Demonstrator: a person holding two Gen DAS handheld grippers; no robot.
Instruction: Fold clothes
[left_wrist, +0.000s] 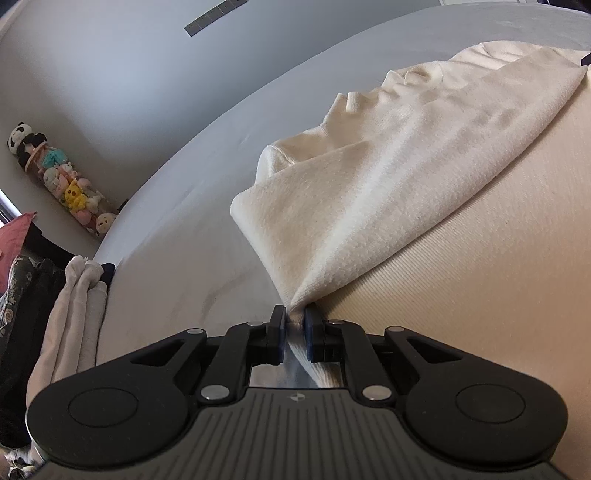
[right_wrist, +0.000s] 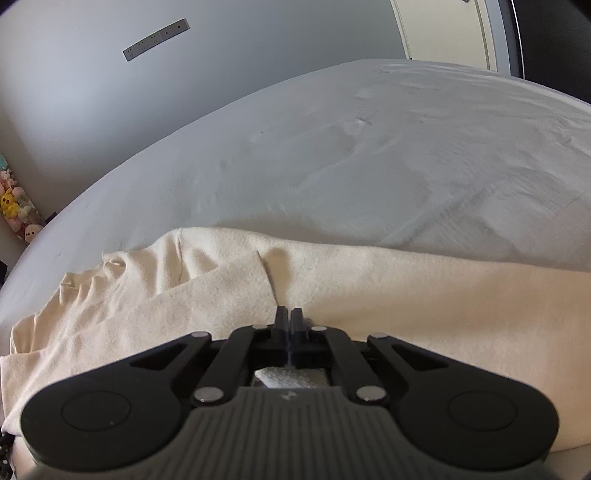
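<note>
Holding a pinch of the cream garment (left_wrist: 369, 192) in my left gripper (left_wrist: 295, 325): the jaws stand a narrow gap apart with a bunched corner of knit clamped between them, and a flap rises from that pinch and drapes back over the garment's body. The garment lies across the pale bed sheet (right_wrist: 332, 147), spread wide, with a ribbed edge showing on its far-left side. My right gripper (right_wrist: 289, 321) has its jaws pressed together low over the cloth; a scrap of white fabric shows behind the fingers, but I cannot tell whether any of it is caught between the tips. Judgement: a fold is in hand, with the left-hand portion lifted clear of the sheet and being carried across the body. Next move calls for taking the held corner over to meet the opposite edge, keeping the flap taut so it lands flat, then letting go. Pose: left gripper low and near level, pointing along the bed toward the wall; right gripper likewise level, hovering close over the middle of the garment. Side note: a heap of other clothes (left_wrist: 74, 314) sits off the bed's left edge.
</note>
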